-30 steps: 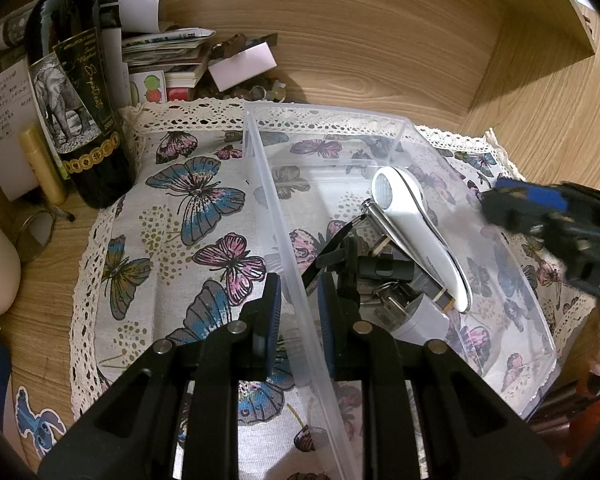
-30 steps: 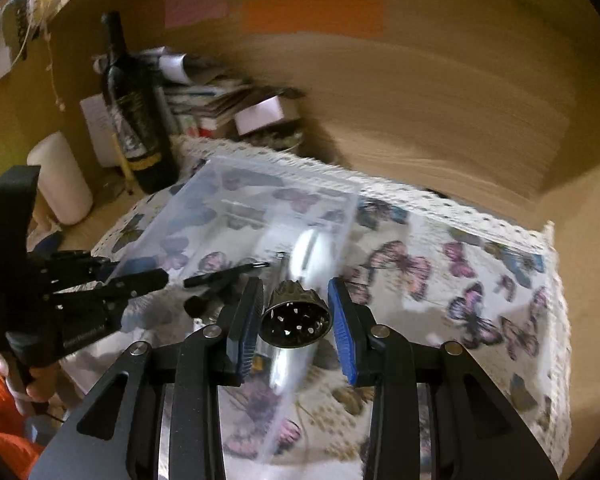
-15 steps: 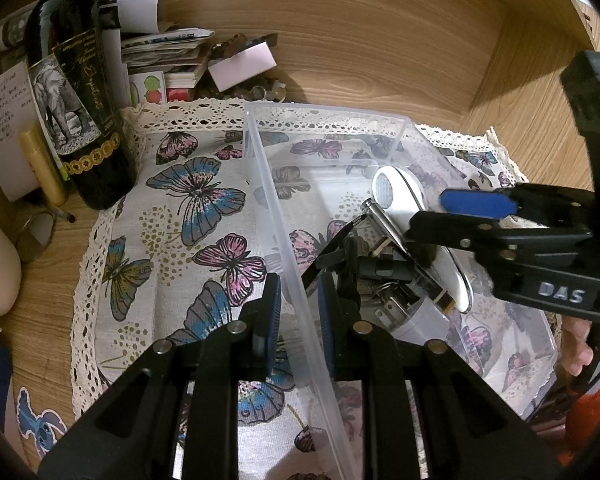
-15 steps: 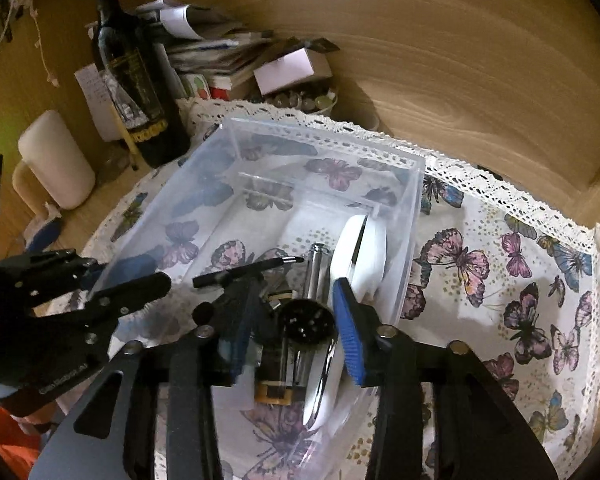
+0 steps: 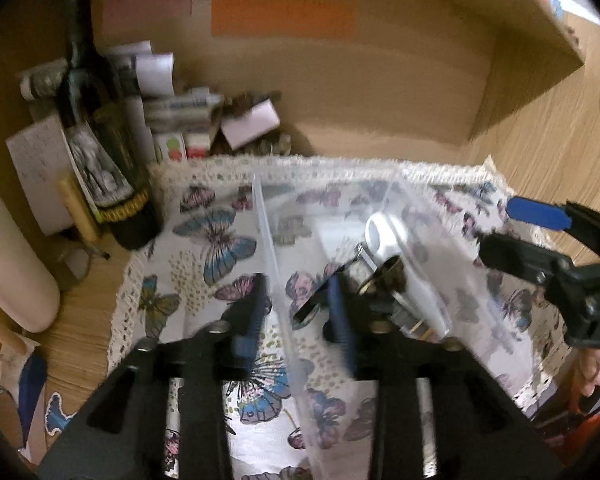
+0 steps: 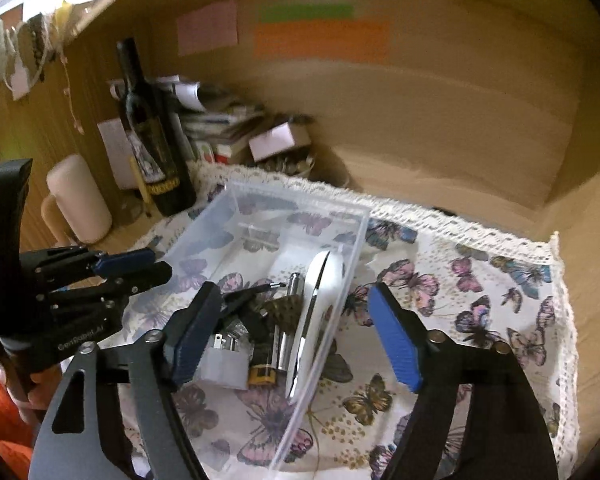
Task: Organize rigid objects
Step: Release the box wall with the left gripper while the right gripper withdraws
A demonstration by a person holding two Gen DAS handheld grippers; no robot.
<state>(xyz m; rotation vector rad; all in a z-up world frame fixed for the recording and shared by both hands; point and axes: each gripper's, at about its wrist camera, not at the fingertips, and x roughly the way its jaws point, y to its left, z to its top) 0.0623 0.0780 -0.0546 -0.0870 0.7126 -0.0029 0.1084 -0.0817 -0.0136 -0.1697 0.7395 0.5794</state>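
A clear plastic bin (image 6: pixel 300 200) stands on the butterfly cloth (image 6: pixel 480 280). Inside it lie a white oblong device (image 6: pixel 320 280), a dark knurled metal cylinder (image 6: pixel 282 308), a black pen-like tool, and a white plug (image 6: pixel 224 364). My right gripper (image 6: pixel 296 336) hovers over the bin's near end. Its jaws are opening wide with nothing held, and the cylinder lies below them. My left gripper (image 5: pixel 296 312) straddles the bin's left wall (image 5: pixel 268 240). Its jaws are opening and the pads stand off the wall. The cylinder (image 5: pixel 388 272) shows blurred in the left wrist view.
A dark wine bottle (image 6: pixel 156 152), a cream cylinder (image 6: pixel 80 200) and a pile of papers and small boxes (image 6: pixel 236 128) crowd the back left. Wooden walls with coloured sticky notes (image 6: pixel 320 40) close the back and right. The lace-edged cloth lies bare right of the bin.
My right gripper carried the knurled cylinder over the bin, let it go and opened wide. My left gripper loosened off the bin wall and rose.
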